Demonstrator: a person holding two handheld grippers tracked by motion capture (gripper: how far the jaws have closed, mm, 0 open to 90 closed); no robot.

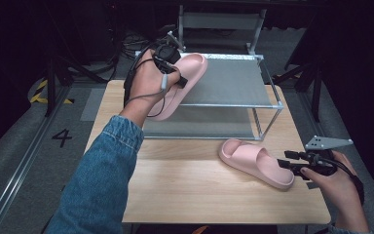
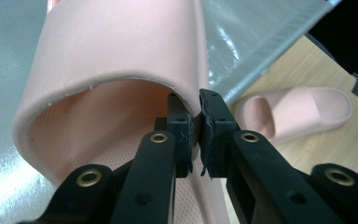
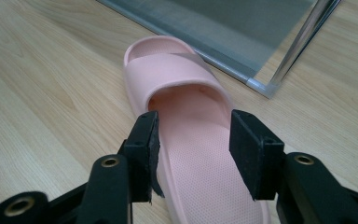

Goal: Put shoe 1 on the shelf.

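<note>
A: What is the left claw (image 1: 181, 81) doing?

B: It is clenched on the strap of a pink slipper (image 1: 181, 84), and holds that slipper tilted over the front edge of the top shelf of a metal rack (image 1: 270, 92). In the left gripper view the two jaws pinch the edge of the strap between them, with the slipper's dotted insole just below.

A: And where does the toe of that slipper point?

B: Away from the person, over the grey top shelf; the heel hangs out past the shelf's front rail, above the lower shelf.

A: Where is the other slipper (image 1: 256, 163)?

B: It lies flat on the wooden bench (image 1: 185, 190), sole down, just in front of the rack's right front leg, on the person's right side.

A: What about the right claw (image 1: 287, 160)?

B: It is released. In the right gripper view its jaws stand wide apart over the heel end of that slipper, one on each side of the insole, gripping nothing. The right hand (image 1: 336, 183) holds it low, near the bench's right edge.

A: What does the person wear?

B: A blue denim sleeve (image 1: 102, 180) covers the left arm
</note>
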